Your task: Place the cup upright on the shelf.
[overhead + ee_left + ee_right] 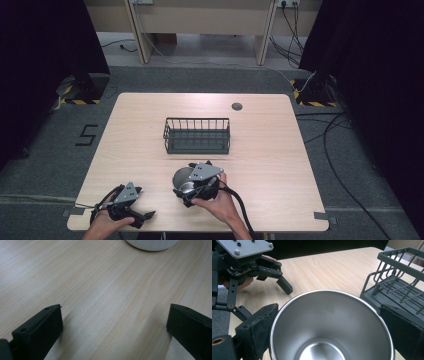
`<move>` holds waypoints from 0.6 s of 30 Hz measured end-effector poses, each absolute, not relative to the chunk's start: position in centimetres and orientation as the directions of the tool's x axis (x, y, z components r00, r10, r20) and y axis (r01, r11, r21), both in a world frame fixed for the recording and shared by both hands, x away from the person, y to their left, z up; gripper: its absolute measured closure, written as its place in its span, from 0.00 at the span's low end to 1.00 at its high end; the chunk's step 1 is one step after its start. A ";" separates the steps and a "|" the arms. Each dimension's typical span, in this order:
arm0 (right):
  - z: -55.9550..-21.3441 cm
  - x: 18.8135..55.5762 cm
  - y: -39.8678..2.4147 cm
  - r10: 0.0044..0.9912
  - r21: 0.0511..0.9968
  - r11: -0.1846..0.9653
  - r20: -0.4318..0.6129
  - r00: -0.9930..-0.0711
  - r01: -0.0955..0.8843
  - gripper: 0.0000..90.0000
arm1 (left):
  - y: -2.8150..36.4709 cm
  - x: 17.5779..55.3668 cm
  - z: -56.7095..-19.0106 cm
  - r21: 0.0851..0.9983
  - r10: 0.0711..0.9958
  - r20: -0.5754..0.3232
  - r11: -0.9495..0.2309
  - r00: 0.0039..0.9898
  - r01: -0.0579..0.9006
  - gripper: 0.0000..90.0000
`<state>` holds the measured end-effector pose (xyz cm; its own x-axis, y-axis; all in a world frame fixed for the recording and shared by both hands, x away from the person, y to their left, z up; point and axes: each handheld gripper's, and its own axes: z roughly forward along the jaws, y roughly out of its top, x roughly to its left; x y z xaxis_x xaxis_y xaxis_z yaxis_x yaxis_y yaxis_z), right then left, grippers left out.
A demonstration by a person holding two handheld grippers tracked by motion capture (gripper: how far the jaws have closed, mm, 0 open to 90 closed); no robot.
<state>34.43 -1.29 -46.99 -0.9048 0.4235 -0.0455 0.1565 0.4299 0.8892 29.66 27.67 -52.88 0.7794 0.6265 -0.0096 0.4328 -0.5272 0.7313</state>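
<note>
- Viewing the table (260, 145) from the high view, we find a steel cup (183, 180) near its front edge, between the jaws of the right gripper (192, 192).
- From the right gripper view, we see the cup (329, 327) upright with nothing inside; one jaw stands at each side of its rim, so the right gripper (329, 330) is clasped around it.
- We note a dark wire basket (197, 136) at mid-table, just beyond the cup and apart from it; we make out nothing in it.
- We find the left gripper (137, 216) at the front left corner, near the table edge, held in the left hand (102, 225).
- From the left gripper view, the jaws stand wide apart over bare wood; the left gripper (113, 322) is released and holds nothing.
- We see open table surface to the right of the cup and behind the basket.
- We note light wood grain on the table, grey floor around it, and dark curtains (45, 45) at both sides.
</note>
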 end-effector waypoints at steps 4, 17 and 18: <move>-47.0 34.6 -1.4 0.408 0.886 0.438 -0.043 -0.912 0.154 0.06 | 27.7 29.7 -52.9 0.731 0.627 -0.010 -0.527 0.779 0.433 0.00; -46.8 34.9 -1.5 0.427 0.889 0.432 -0.054 -0.903 0.151 0.07 | 27.7 29.7 -52.9 0.731 0.627 -0.010 -0.527 0.779 0.433 0.00; -46.7 34.8 -1.6 0.432 0.894 0.421 -0.048 -0.901 0.154 0.07 | 27.7 29.6 -52.9 0.731 0.627 -0.010 -0.527 0.779 0.433 0.00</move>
<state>34.85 -1.62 -46.67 -0.9008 0.4315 -0.0482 0.1540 0.4212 0.8938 29.65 27.68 -52.87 0.7792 0.6267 -0.0097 0.4330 -0.5272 0.7311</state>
